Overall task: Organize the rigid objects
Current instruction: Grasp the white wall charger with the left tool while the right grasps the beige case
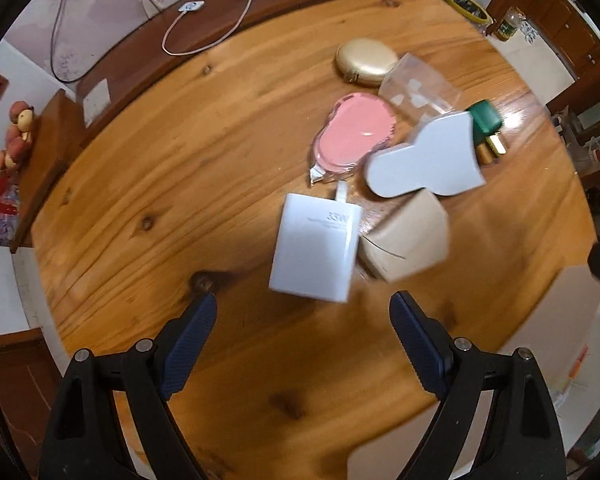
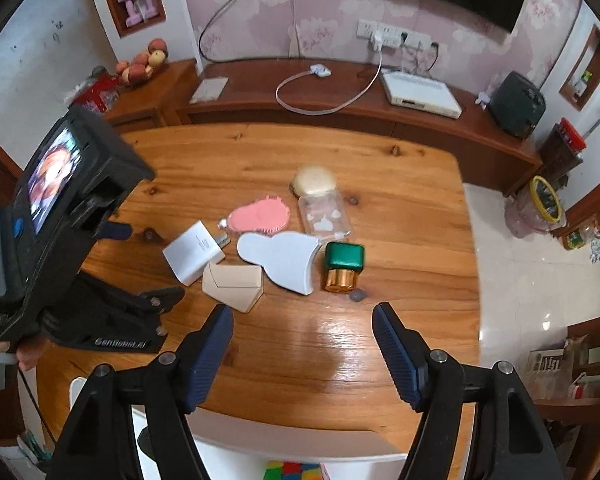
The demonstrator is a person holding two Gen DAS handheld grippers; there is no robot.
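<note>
Grippers: left (image 1: 302,312), right (image 2: 302,322) (both agape); seven objects, one table (image 2: 340,344)

A cluster of small items lies on the wooden surface (image 2: 340,152). A white charger block (image 2: 194,257) lies flat beside a beige folded box (image 2: 233,286) — the two touch. A white bottle-shaped card (image 2: 282,258) lies flat just right of them, overlapping a pink brush (image 2: 260,215). Behind sit a clear plastic box (image 2: 324,216) and a gold round case (image 2: 314,181). A green-capped gold bottle (image 2: 342,266) lies on its side — cap pointing away.
</note>
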